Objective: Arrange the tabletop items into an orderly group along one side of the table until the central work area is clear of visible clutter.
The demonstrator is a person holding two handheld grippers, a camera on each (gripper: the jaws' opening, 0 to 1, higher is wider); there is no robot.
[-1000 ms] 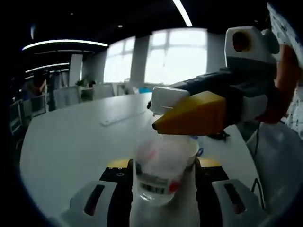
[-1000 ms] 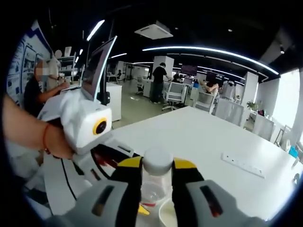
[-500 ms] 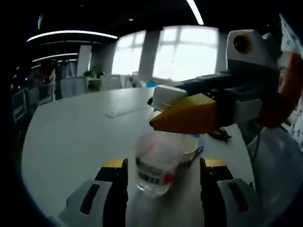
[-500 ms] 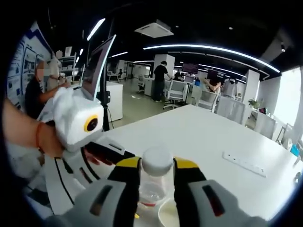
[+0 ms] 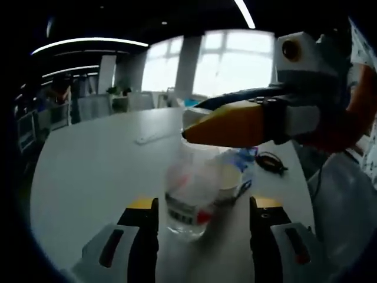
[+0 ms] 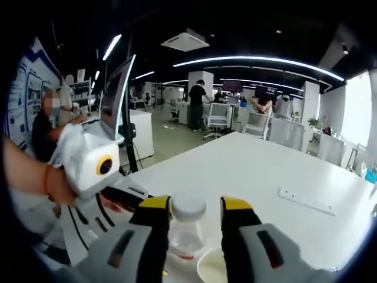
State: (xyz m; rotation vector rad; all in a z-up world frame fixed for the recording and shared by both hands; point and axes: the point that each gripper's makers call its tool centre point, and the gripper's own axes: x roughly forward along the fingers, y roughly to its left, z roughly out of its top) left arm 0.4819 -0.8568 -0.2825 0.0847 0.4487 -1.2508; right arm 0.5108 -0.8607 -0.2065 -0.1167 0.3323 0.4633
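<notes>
On the bench (image 5: 88, 177), at twelve o'clock between both grippers' parted, released jaws, a clear plastic bottle (image 5: 188, 197) is standing; being light, slippery and crushable, it should be gripped gently mid-body.

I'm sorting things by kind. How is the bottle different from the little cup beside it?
The clear bottle is see-through and wears a printed label; the cream cup is opaque. The bottle has a white cap; the cup is open on top. The bottle is between the left gripper's jaws; the cup sits outside them. Both are small round containers.
</notes>
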